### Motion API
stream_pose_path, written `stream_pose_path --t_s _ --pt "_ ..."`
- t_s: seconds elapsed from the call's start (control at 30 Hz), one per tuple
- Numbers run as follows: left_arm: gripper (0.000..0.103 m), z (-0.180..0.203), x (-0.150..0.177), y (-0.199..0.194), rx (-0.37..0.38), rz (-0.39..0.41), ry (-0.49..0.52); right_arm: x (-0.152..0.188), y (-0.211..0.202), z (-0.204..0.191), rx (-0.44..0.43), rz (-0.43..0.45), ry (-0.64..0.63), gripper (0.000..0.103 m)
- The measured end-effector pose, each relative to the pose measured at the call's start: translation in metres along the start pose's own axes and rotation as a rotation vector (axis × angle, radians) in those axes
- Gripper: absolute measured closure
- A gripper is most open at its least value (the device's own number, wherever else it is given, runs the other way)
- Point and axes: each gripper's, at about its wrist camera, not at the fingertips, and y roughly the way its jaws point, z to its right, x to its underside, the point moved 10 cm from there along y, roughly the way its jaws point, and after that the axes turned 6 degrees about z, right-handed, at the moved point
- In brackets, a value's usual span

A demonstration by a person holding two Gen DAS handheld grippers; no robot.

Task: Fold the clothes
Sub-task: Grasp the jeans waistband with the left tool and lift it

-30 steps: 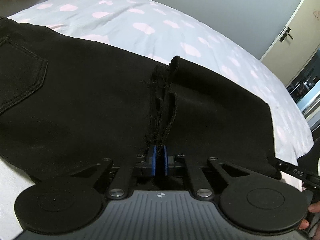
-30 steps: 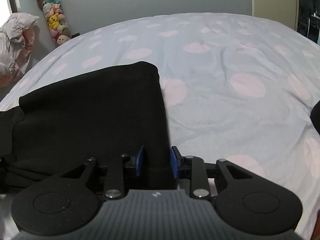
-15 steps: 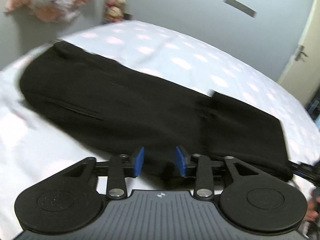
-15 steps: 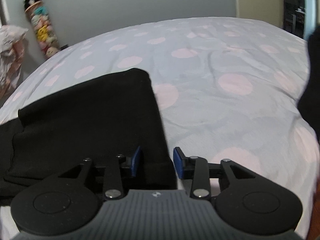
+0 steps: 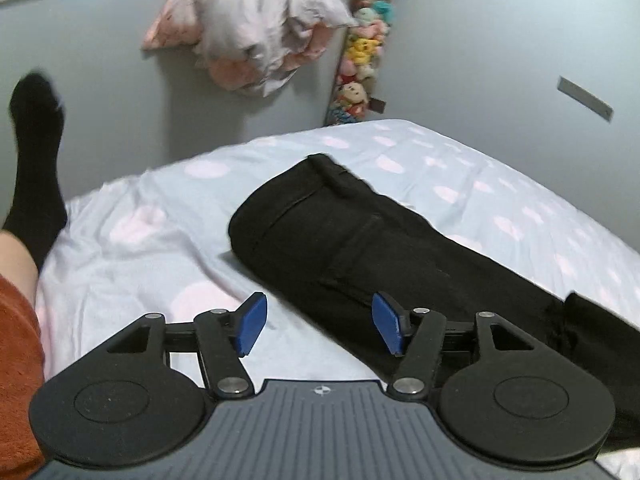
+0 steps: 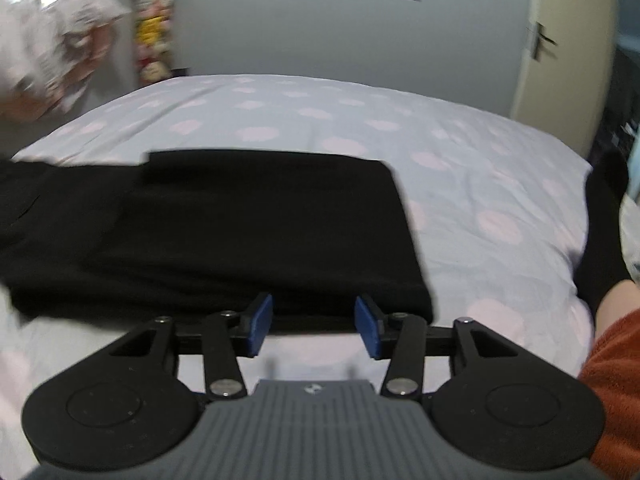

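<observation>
Trousers, left wrist view: your black trousers (image 5: 360,240) lie folded on the bed (image 5: 152,248), a long dark band running from mid-bed toward the right edge of the frame.
Waistband end: it points to the far side of the bed, with a pocket seam showing on the top layer.
Left claw (image 5: 318,328): your blue pads (image 5: 251,322) stand wide apart and grip nothing; the near edge of the trousers runs just past the right-hand pad.
Bed cover: pale blue with pink spots, creased on the side nearest your leg.
Your leg: a black sock (image 5: 36,152) and an orange garment (image 5: 18,368) show at the left edge of the frame.
Background: a bundle of pale cloth (image 5: 256,28) hangs on the grey wall, with a column of soft toys (image 5: 360,60) in the corner.

Trousers, right wrist view: the trousers (image 6: 248,232) lie flat across the bed (image 6: 480,208), the folded end squared off to the right and the rest running out of the frame at left.
Right claw (image 6: 314,324): your pads (image 6: 260,322) are spread apart and empty, right at the near edge of the cloth; you cannot tell whether they touch it.
Your other leg: a black sock (image 6: 604,216) and an orange sleeve or hem (image 6: 612,384) sit at the right edge of the frame.
Background: a door (image 6: 560,52) with a handle stands beyond the bed's far right corner; this view is slightly blurred.
</observation>
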Motion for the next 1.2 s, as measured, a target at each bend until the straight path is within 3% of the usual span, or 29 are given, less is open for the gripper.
stream_pose_path --t_s 0.2,0.33,0.47,0.63,0.8,0.87,0.9,0.93,1.1,1.2 --pt "0.026 -0.035 0.003 0.019 0.045 -0.095 -0.255 0.007 0.002 -0.024 -0.018 -0.007 -0.014 0.051" --pt "0.026 -0.052 0.001 0.028 0.112 -0.106 -0.456 0.007 0.007 -0.028 -0.011 -0.007 0.010 0.051" --pt "0.026 -0.056 0.005 0.048 0.146 -0.144 -0.563 0.006 0.013 -0.031 -0.005 -0.008 0.034 0.051" --pt "0.026 -0.059 0.015 0.079 0.104 -0.179 -0.587 0.006 0.019 -0.036 0.003 -0.009 0.063 0.051" --pt "0.025 -0.057 0.014 0.088 0.121 -0.138 -0.572 0.006 0.024 -0.038 -0.005 -0.007 0.048 0.051" --pt "0.033 -0.055 0.013 0.090 0.133 -0.125 -0.567 0.008 0.026 -0.040 -0.010 -0.013 0.047 0.051" --pt "0.046 -0.053 0.012 0.091 0.148 -0.123 -0.578 0.009 0.027 -0.042 -0.012 -0.017 0.048 0.052" --pt "0.052 -0.051 0.012 0.091 0.166 -0.121 -0.592 0.009 0.027 -0.043 -0.014 -0.016 0.044 0.052" --pt "0.064 -0.040 0.000 0.080 0.139 -0.072 -0.499 0.008 0.023 -0.047 -0.018 -0.008 0.026 0.052" --pt "0.074 -0.027 -0.017 0.063 0.169 0.000 -0.440 0.008 0.020 -0.047 -0.018 -0.001 0.019 0.053"
